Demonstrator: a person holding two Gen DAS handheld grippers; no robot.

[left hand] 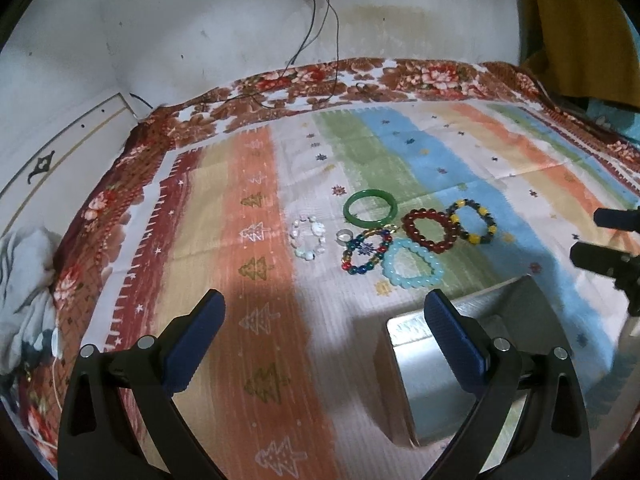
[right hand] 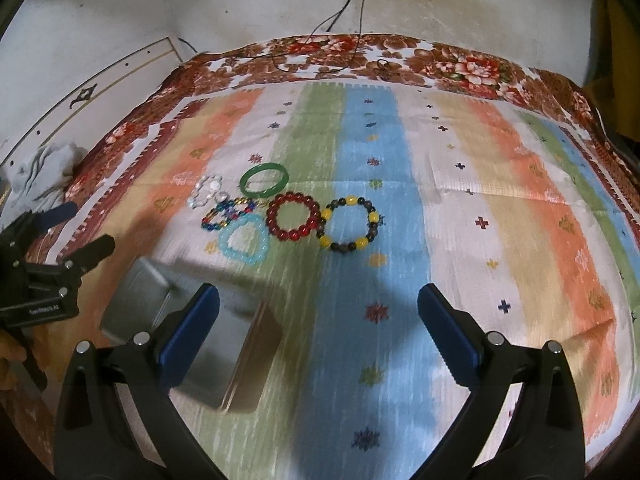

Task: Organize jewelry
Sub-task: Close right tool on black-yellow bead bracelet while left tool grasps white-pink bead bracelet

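Several bracelets lie clustered on the striped cloth: a green bangle [left hand: 370, 207] [right hand: 264, 180], a pale stone bracelet [left hand: 307, 237] [right hand: 205, 190], a small ring [left hand: 344, 235], a multicolour bead bracelet [left hand: 366, 251] [right hand: 227, 214], a light blue bracelet [left hand: 412, 263] [right hand: 243, 242], a red bead bracelet [left hand: 429, 225] [right hand: 293, 216] and a yellow-and-black bracelet [left hand: 473, 220] [right hand: 349, 222]. A metal tin [left hand: 448, 364] [right hand: 192, 328] sits nearer than them. My left gripper [left hand: 324, 312] is open and holds nothing, its right finger over the tin. My right gripper [right hand: 318, 304] is open too, to the tin's right.
A floral bedspread [left hand: 312, 80] borders the striped cloth [right hand: 460, 208]. Black cables [left hand: 320, 40] hang from a wall socket at the back. Crumpled white fabric [left hand: 28, 280] lies at the left edge. The striped cloth stretches far to the right of the bracelets.
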